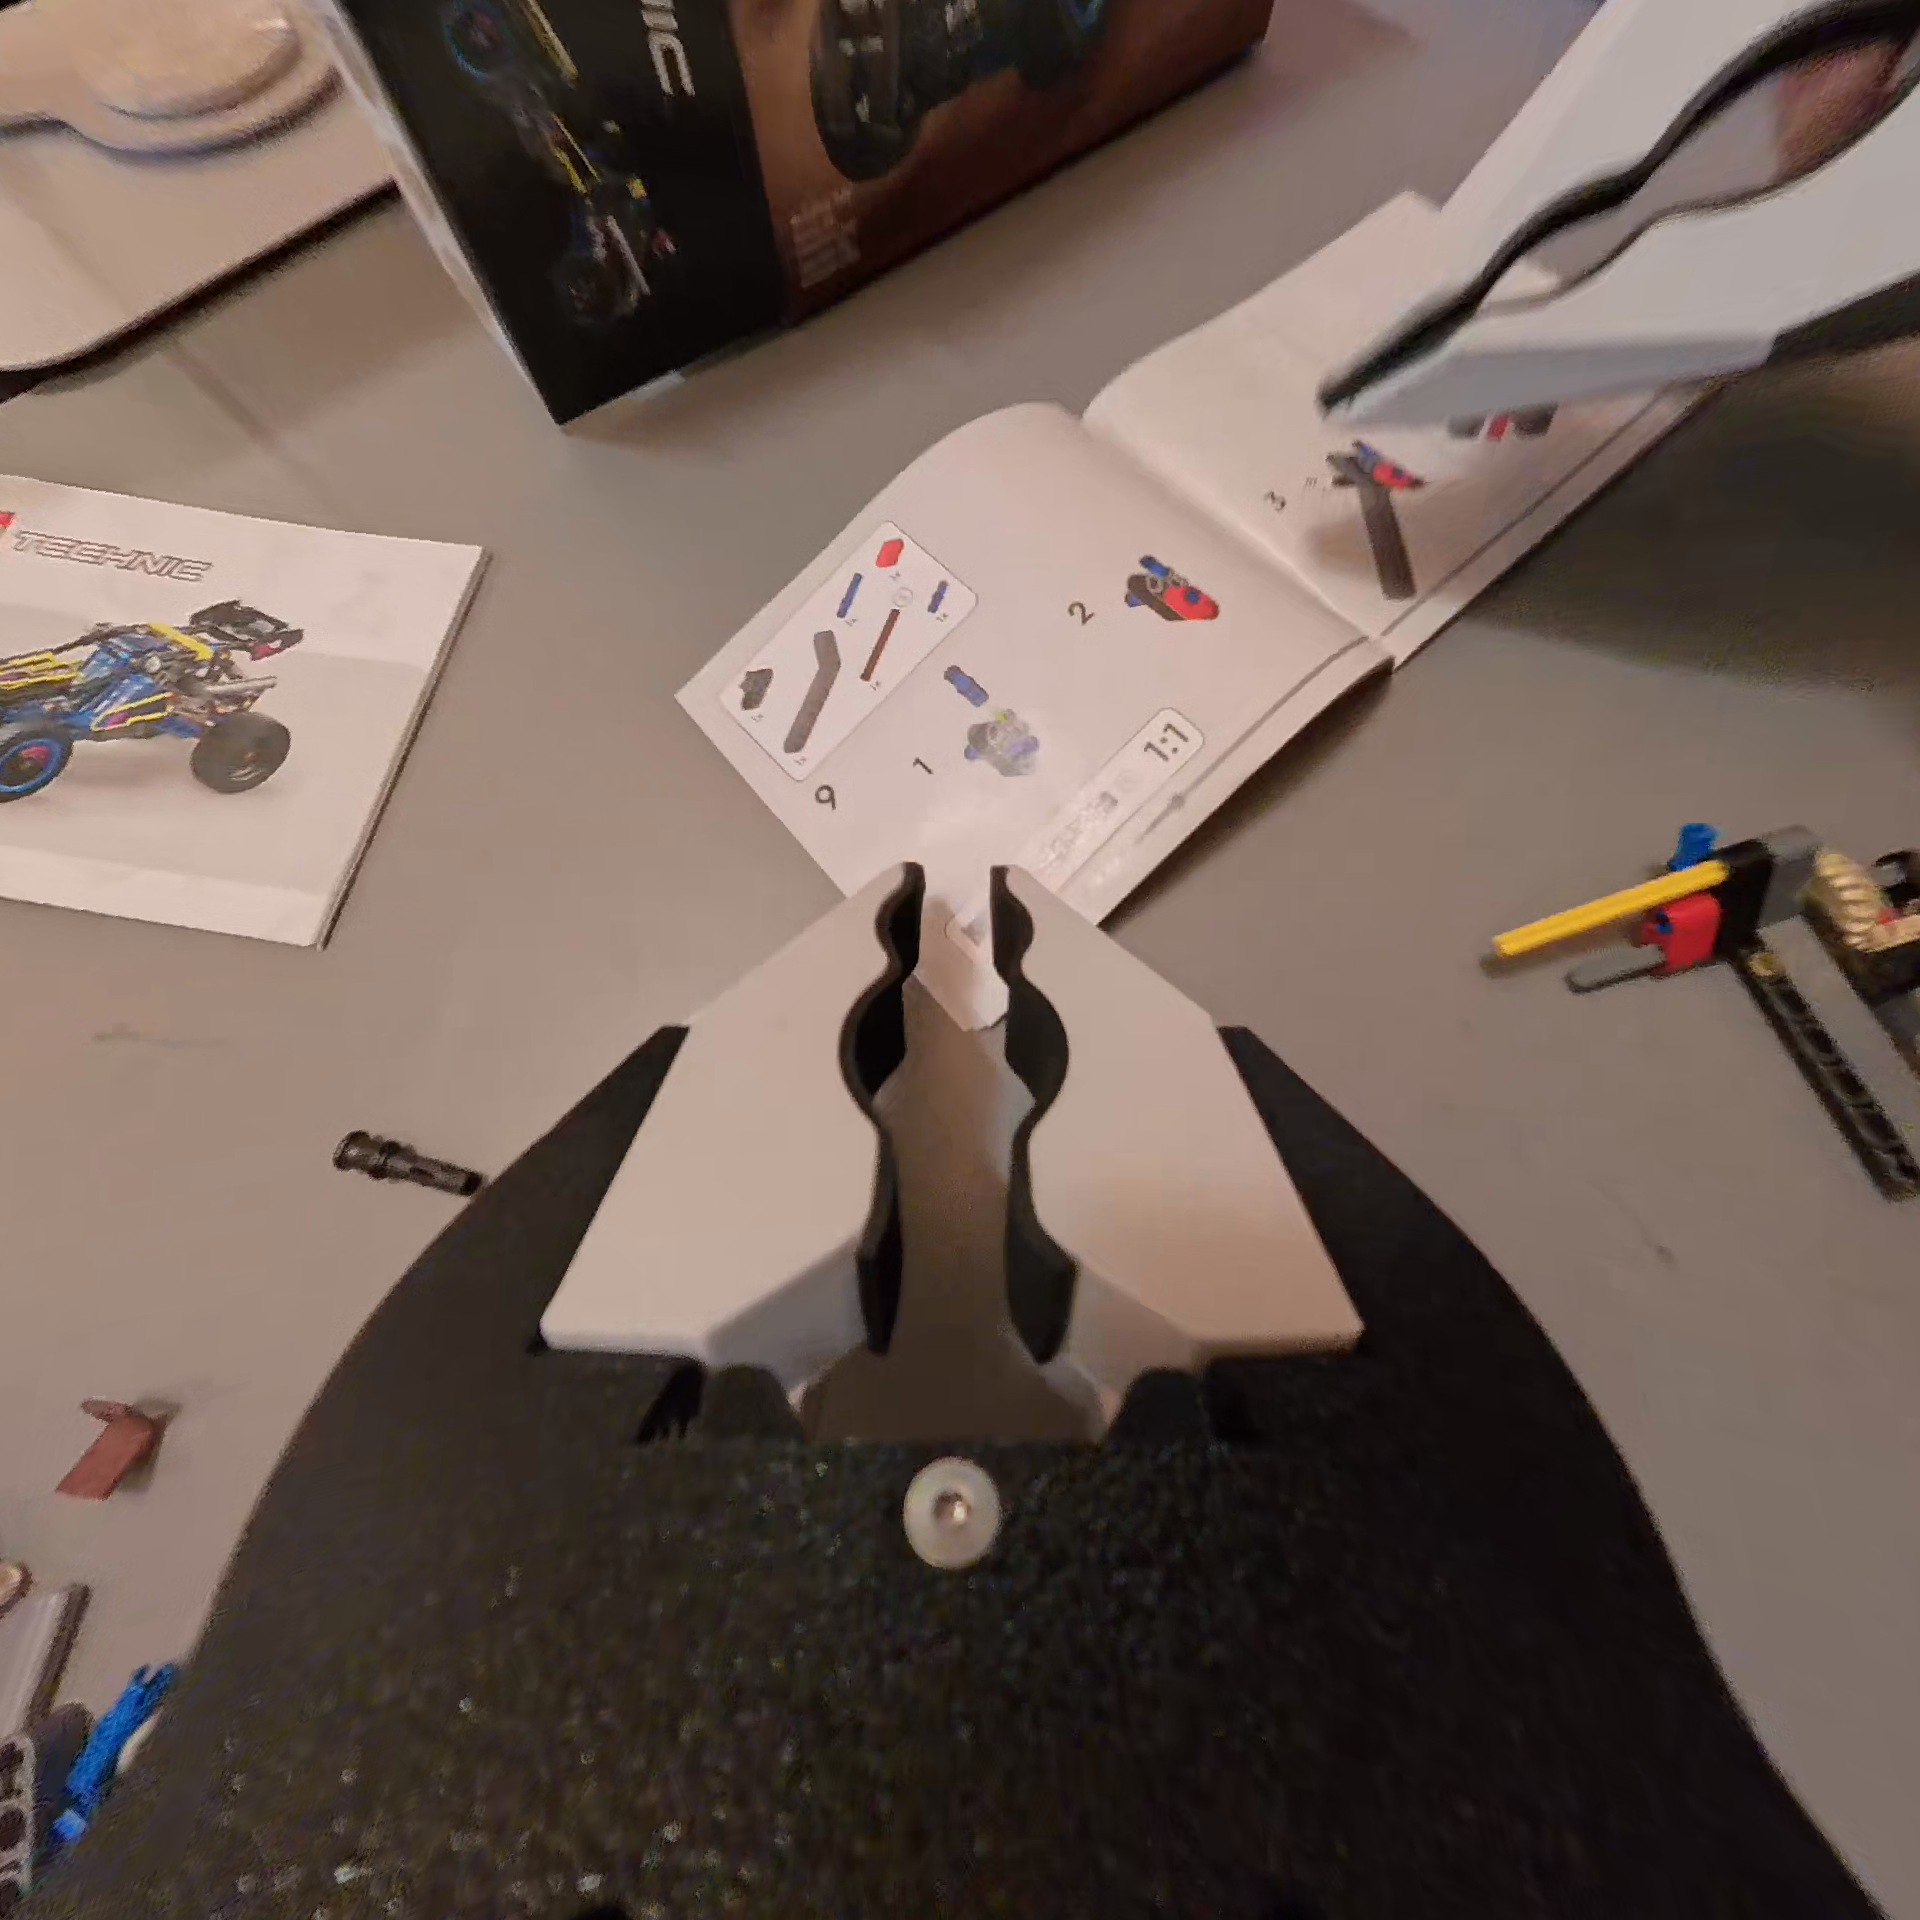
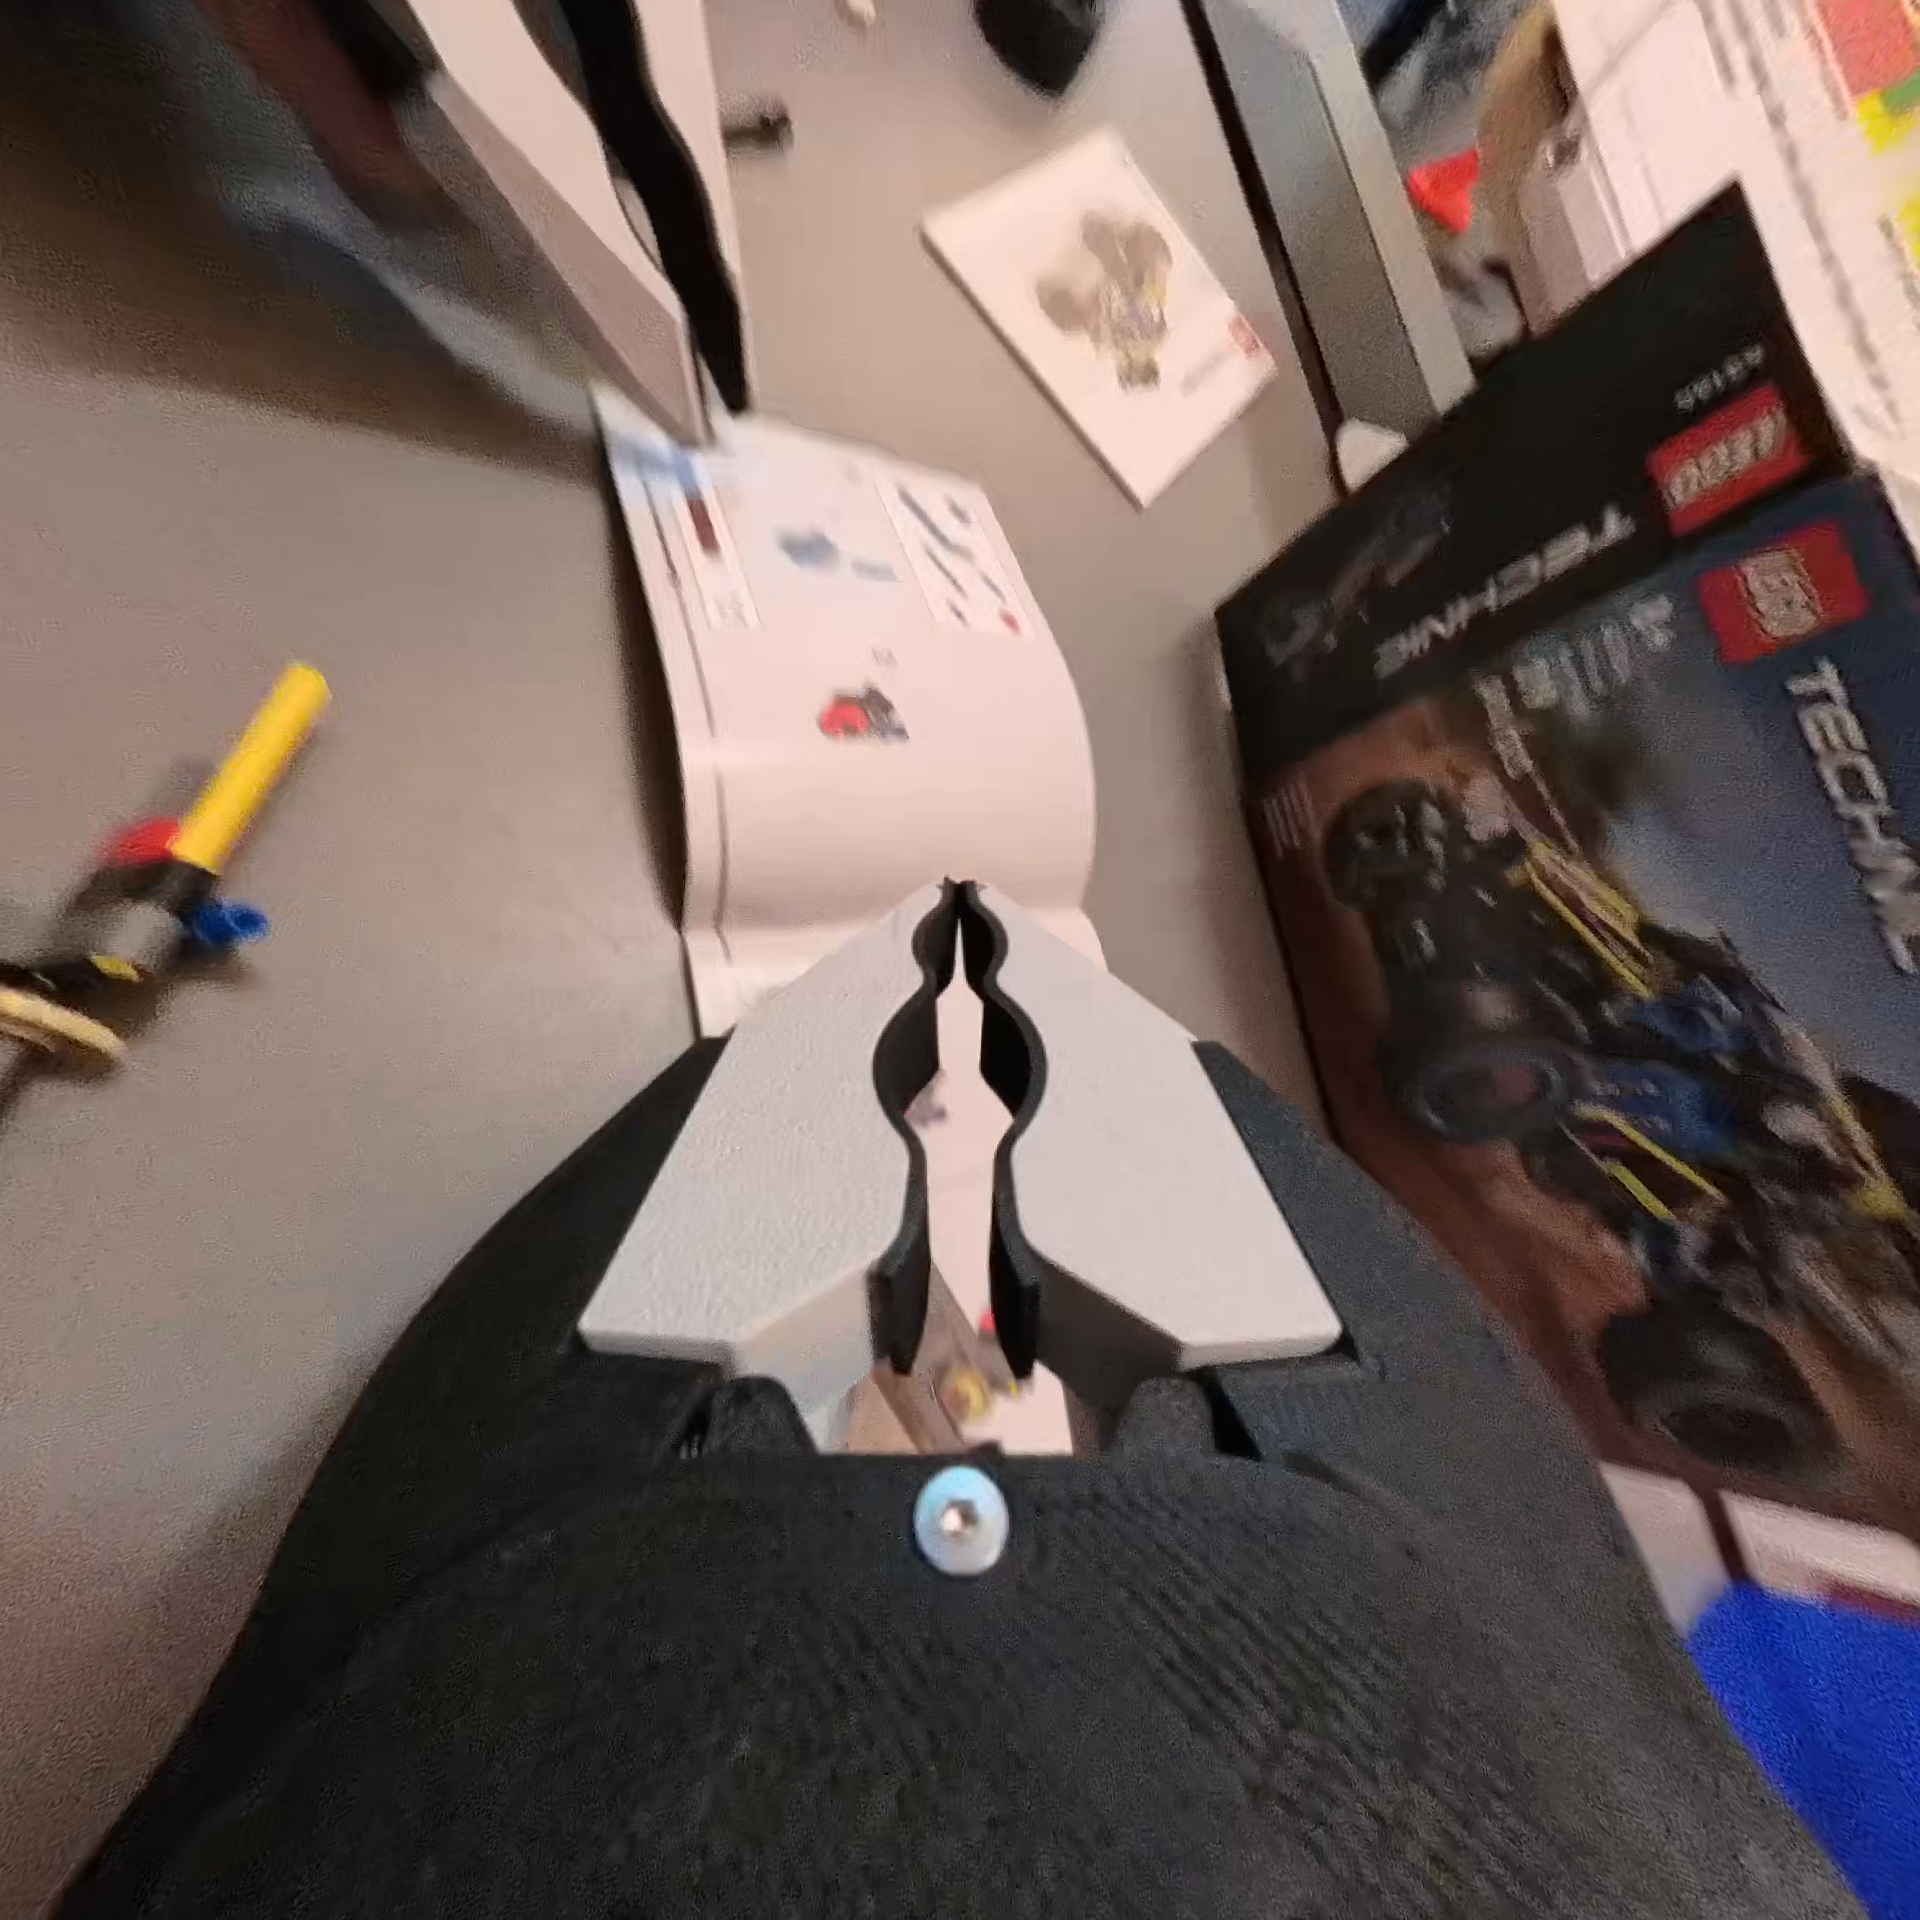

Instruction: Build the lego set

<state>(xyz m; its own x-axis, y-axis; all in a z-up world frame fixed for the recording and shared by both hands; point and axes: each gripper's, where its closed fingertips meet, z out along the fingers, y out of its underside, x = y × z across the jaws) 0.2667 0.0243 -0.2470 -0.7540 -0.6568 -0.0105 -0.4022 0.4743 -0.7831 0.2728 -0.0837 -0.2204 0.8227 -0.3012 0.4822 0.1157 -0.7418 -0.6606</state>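
An open instruction booklet (image 1: 1049, 623) lies on the grey table; it also shows in the right wrist view (image 2: 862, 665). My left gripper (image 1: 956, 883) is slightly open, its tips over the booklet's near corner. It shows in the right wrist view (image 2: 717, 405) at the booklet's far corner. My right gripper (image 2: 961, 888) is shut, tips at the edge of a curved-up page; I cannot tell if paper is pinched. It appears blurred over the right page in the left wrist view (image 1: 1340, 400). A partial assembly (image 1: 1714, 925) with a yellow axle (image 2: 255, 769) lies to the side.
The set's box (image 1: 779, 156) stands behind the booklet and beside my right gripper (image 2: 1558, 883). A closed booklet (image 1: 187, 707) lies left. A black pin (image 1: 405, 1164), a brown piece (image 1: 109, 1449) and blue parts (image 1: 104, 1745) lie near my left gripper.
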